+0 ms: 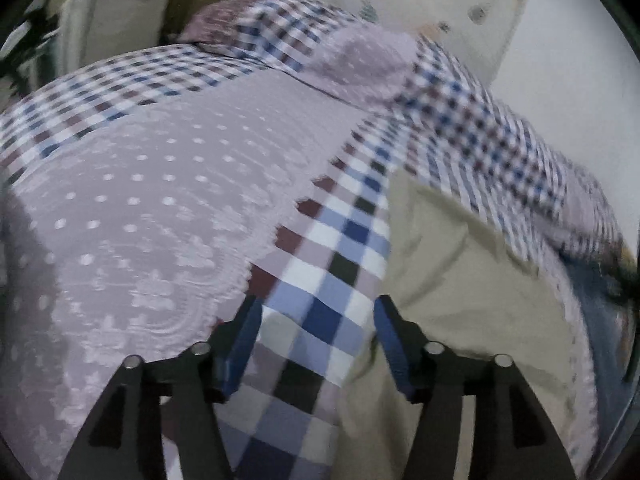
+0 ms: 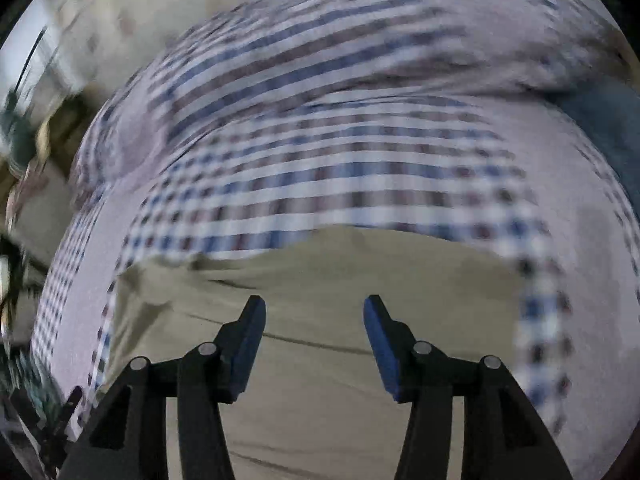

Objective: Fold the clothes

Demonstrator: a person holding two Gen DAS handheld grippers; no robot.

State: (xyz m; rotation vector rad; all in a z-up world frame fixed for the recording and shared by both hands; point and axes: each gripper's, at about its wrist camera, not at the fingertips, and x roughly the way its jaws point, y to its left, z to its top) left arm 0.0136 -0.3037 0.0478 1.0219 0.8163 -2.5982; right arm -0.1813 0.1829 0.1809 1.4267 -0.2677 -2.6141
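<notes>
Left wrist view: mauve bedspread panel (image 1: 132,216), woven with pale dots and scalloped floral bands, fills the left side; a checked border (image 1: 332,256) of blue, maroon, black and white squares runs diagonally beside it. The left gripper (image 1: 316,304) has its blue-padded fingers spread apart, nothing between them, over the checked border. To its right lies the khaki garment (image 1: 452,280), a plain matte cloth with soft creases, its left edge just at the right finger. Right wrist view, heavily motion-blurred: the same garment (image 2: 320,272) lies flat across the lower middle, with thin seam lines visible. The right gripper (image 2: 315,304) is spread wide above it, holding nothing. Checked bedding (image 2: 320,168) curves behind.
</notes>
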